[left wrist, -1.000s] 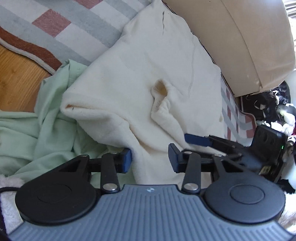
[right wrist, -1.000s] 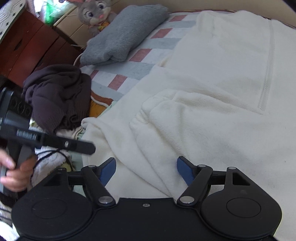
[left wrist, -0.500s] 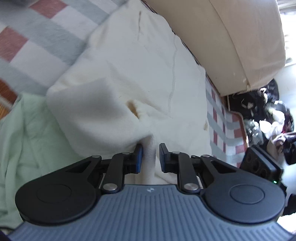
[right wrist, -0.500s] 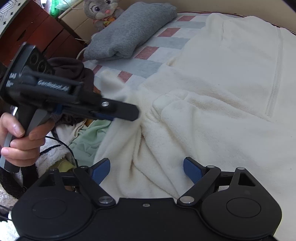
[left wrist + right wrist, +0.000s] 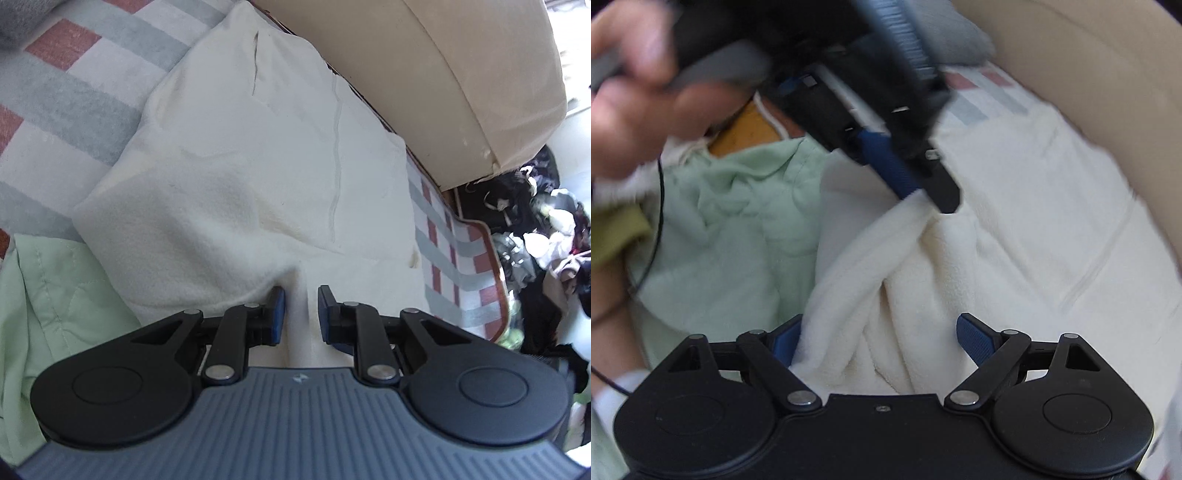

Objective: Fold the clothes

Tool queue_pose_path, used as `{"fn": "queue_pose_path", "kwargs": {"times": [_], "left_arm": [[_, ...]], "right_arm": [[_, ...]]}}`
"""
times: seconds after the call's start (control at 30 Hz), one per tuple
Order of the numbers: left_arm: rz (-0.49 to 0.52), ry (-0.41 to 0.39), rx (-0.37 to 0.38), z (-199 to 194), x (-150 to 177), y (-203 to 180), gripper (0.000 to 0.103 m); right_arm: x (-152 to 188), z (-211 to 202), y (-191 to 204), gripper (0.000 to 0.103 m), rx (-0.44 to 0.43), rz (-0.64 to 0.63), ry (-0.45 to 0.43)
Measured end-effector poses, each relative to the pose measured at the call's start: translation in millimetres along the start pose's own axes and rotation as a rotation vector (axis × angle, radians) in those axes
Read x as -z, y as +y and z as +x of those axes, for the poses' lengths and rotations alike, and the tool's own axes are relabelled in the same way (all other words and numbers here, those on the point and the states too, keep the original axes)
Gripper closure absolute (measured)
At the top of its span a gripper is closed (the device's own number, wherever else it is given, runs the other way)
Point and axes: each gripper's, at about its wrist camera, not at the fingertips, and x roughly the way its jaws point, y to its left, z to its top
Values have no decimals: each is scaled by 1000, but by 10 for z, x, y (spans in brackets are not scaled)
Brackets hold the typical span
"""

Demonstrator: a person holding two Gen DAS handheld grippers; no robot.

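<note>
Left tool [image 5: 299,310] pinching cream fleece [image 5: 240,177] — right tool [image 5: 879,338] agape

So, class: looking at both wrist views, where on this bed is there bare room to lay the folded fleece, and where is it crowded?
Free: the striped blanket left of the cream fleece, and a narrow strip between fleece and rug edge. Crowded: the green garment beside the fleece, the clothes heap on the floor, and the cushion behind.

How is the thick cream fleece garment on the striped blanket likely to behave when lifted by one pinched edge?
The cream fleece garment would probably droop: it already bunches in soft folds at the left gripper. Its thick pile suggests bulk, and likely little slipping between the pads.
</note>
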Motion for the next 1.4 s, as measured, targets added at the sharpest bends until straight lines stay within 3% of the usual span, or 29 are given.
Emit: {"fn": "queue_pose_path", "kwargs": {"times": [0.1, 0.17, 0.23, 0.27, 0.33, 0.47, 0.53, 0.57, 0.67, 0.8, 0.9, 0.97, 1.03, 1.07, 1.1, 1.13, 1.17, 1.2, 1.23, 1.27, 1.4], "left_arm": [[-7, -35, 21, -41, -4, 22, 85], [10, -60, 16, -90, -13, 20, 85], [54, -89, -9, -166, -21, -2, 85], [82, -102, -19, -212, -22, -13, 85], [129, -118, -29, -308, -27, -20, 85], [231, -145, -99, -491, -26, -54, 83], [307, -174, -159, -598, -19, -97, 72], [343, -189, -173, -630, -19, -117, 60], [451, -227, -213, -713, -21, -171, 48], [604, -174, -249, -503, -104, -186, 34], [724, -140, -318, -285, -205, -136, 33], [713, -124, -269, -206, -326, -39, 32], [608, -109, -129, -164, -455, 118, 31], [526, -91, -58, -138, -498, 207, 28], [444, -73, 12, -113, -542, 295, 28], [383, -57, 68, -87, -570, 361, 28], [409, -53, 73, -64, -543, 339, 31], [435, -49, 79, -41, -515, 317, 47], [472, -50, 71, -23, -483, 276, 69], [536, -69, 22, -25, -448, 161, 86], [571, -140, -17, -64, -535, -253, 86]], "right_arm": [[24, 80, 62, 16, 31, 0, 13], [38, 69, 5, 27, 50, 28, -2], [34, 27, -109, 68, 53, 80, -21], [31, 2, -174, 72, 52, 108, -32], [26, -47, -305, 75, 49, 165, -52], [-23, -90, -348, 78, 42, 137, -56], [-84, -162, -444, 79, 76, 116, -69], [-116, -194, -509, 79, 98, 110, -75], [-253, -170, -812, 80, 109, 105, -43], [-342, 51, -1255, 80, -56, 186, 34], [-335, 213, -1415, 75, -160, 207, 88], [-331, 349, -1483, 66, -260, 226, 144], [-307, 451, -1524, 62, -307, 262, 165], [-286, 492, -1513, 63, -306, 269, 159], [-265, 531, -1499, 75, -303, 275, 152], [-237, 521, -1475, 78, -296, 287, 133], [-217, 490, -1465, 79, -289, 305, 113], [-198, 456, -1456, 81, -281, 323, 94], [-204, 393, -1457, 82, -277, 317, 86], [-213, 326, -1458, 82, -272, 310, 79], [-426, 92, -1645, 84, -257, 225, 95]]}}
